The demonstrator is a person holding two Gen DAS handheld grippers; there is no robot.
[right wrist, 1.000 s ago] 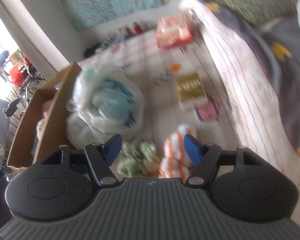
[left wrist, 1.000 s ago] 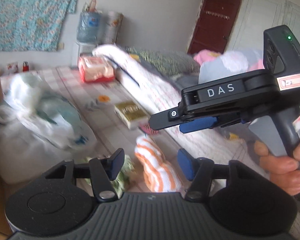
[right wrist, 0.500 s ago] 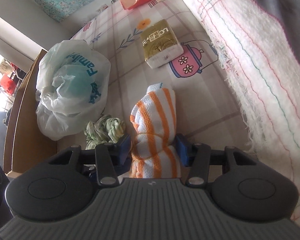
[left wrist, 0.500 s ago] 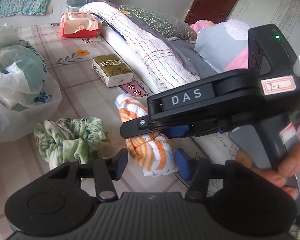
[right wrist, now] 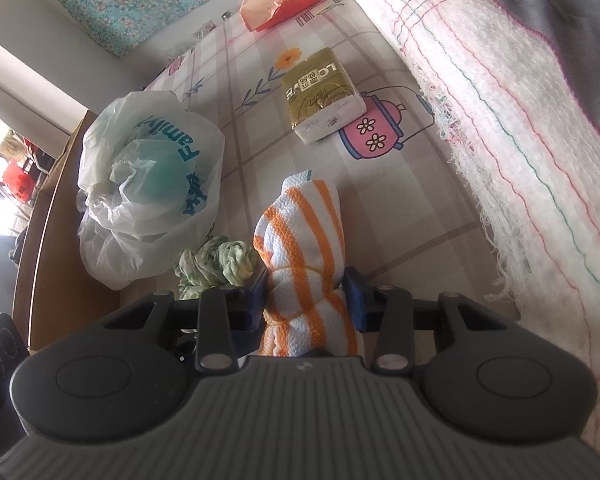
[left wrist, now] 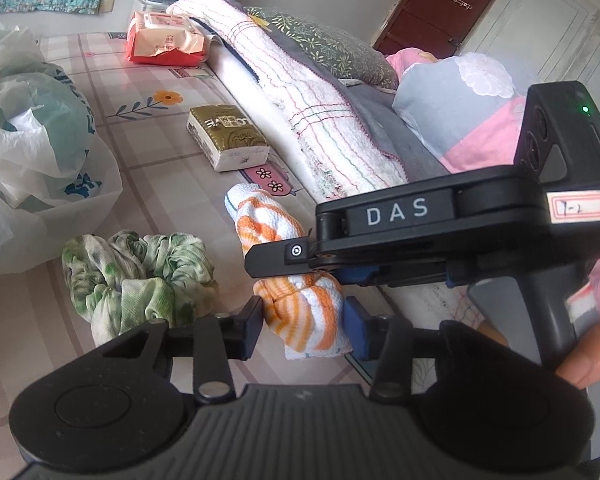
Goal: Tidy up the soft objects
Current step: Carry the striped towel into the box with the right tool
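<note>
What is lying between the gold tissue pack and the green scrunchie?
The orange-striped towel lies between the tissue pack and scrunchie, seen best in the right wrist view; both grippers pinch it.

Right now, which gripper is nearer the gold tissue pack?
Right gripper, just closing, grips the striped towel midway. Left gripper, also just closing, holds the end farthest from the tissue pack.

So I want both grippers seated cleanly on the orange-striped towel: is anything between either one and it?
Nothing visible. The left gripper and right gripper have just been closing, and each already has the orange-striped towel between its fingers.
</note>
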